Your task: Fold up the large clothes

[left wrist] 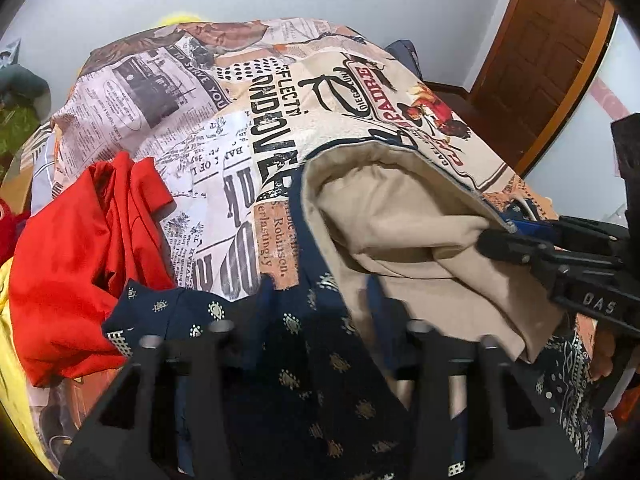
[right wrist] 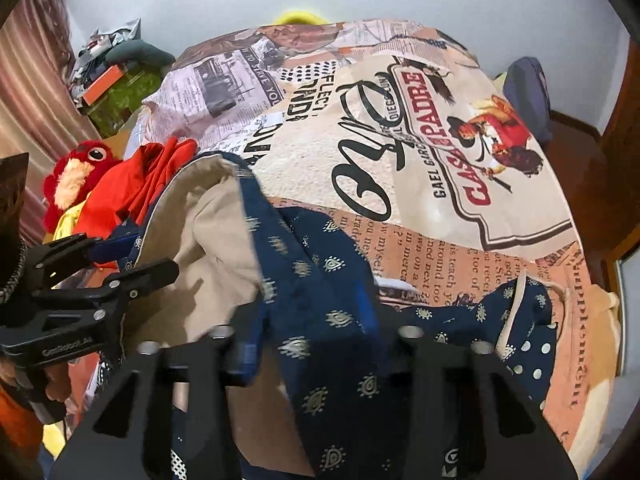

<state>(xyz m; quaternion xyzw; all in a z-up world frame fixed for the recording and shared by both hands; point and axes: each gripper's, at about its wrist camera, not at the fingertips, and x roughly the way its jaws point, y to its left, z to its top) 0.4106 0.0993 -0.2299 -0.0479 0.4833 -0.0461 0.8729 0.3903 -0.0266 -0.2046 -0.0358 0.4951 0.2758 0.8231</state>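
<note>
Both claws, the left claw [right wrist: 120, 252] and the right claw [left wrist: 500, 236], clenched the navy garment [right wrist: 320, 280], which hung bunched between them with its beige lining [left wrist: 400, 216] exposed; folding had barely begun above the bedspread [right wrist: 420, 140].

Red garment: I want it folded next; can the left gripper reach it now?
Probably not yet: the left gripper looks shut on the navy garment. Otherwise the red garment lies uncovered beside it.

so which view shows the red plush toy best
The right wrist view: the red plush toy shows its eye and pale beak, beside the red garment. The left wrist view catches only a red sliver at its left edge.
</note>
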